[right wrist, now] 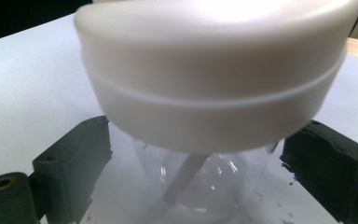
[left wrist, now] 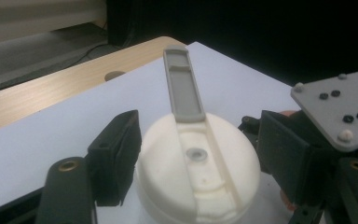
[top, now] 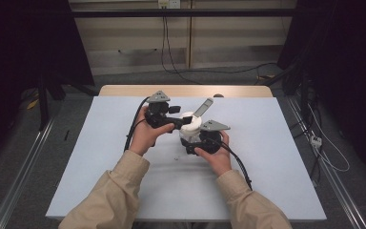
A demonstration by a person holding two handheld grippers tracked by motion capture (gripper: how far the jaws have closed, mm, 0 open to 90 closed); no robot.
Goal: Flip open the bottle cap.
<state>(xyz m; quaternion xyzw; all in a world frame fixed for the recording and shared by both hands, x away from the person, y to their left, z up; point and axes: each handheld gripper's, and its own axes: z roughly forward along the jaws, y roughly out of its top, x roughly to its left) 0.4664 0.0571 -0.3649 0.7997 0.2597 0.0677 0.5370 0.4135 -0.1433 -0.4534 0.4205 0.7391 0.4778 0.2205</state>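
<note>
The jar [top: 192, 130] stands on the white sheet [top: 100, 162] at mid-table, between the two grippers. It has a clear body [right wrist: 200, 182] under a wide white lid [left wrist: 200, 168], and a grey handle [left wrist: 182, 84] is hinged up from a groove across the lid top, tilting away from the left gripper. The right gripper [right wrist: 191, 168] sits low, with one jaw on each side of the clear body just under the lid; the jaws appear to press the wall, probably to keep the jar from turning or tipping, though firm contact cannot be confirmed. The left gripper [left wrist: 200, 154] sits at lid height with its jaws spread to either side of the lid rim, one jaw close against it; whether it clamps cannot be told. This placement suits working the lid while the base is braced. Beyond the sheet lies the bare wooden table edge [top: 186, 90].
</note>
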